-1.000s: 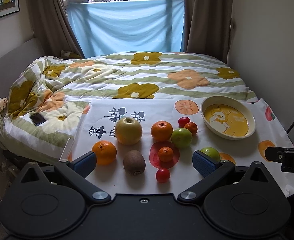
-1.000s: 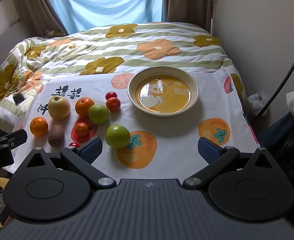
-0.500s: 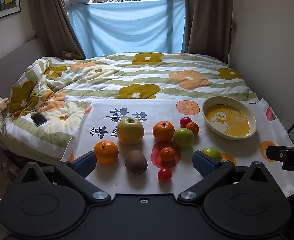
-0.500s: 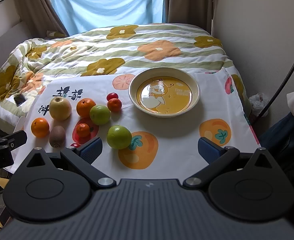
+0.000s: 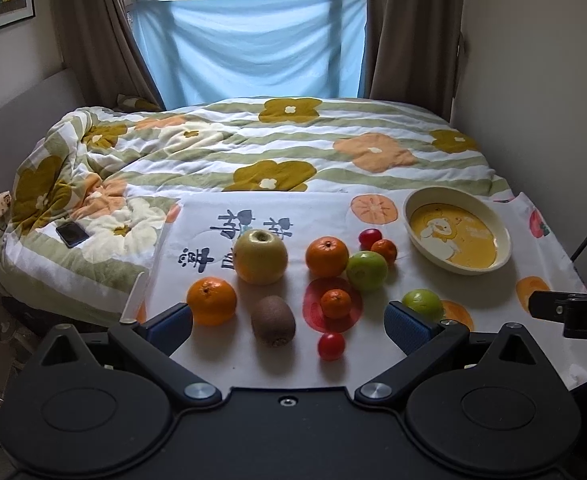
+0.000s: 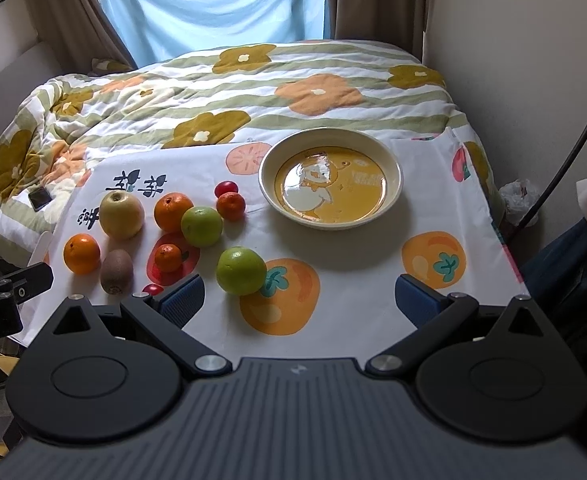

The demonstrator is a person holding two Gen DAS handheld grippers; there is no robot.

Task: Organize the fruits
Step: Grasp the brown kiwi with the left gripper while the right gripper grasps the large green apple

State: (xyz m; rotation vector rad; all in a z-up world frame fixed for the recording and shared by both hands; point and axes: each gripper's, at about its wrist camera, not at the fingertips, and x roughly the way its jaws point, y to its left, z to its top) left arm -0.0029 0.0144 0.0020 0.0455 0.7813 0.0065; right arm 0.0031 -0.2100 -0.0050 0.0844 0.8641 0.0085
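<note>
Two sets of tongs are hovering over a printed cloth that is lying across the foot of a bed. Both the left tongs and the right tongs are standing spread wide with nothing between their blue pads.

Ten fruits are resting on the cloth's left part. A yellow apple is sitting toward the far left, with a large orange to its right. A green apple is touching that orange, and behind it a small tangerine and a red cherry tomato are sitting side by side. Nearer the camera, another orange is lying at the left edge, a kiwi is just beside it, and a small mandarin is resting on a red printed circle. A second cherry tomato is lying closest to the left tongs. A green citrus fruit is sitting apart from the cluster, just beyond the left pad of the right tongs.

A cream bowl with a yellow cartoon inside is standing empty on the cloth's right part, well apart from the fruit. A dark phone is lying on the flowered quilt at the left.
</note>
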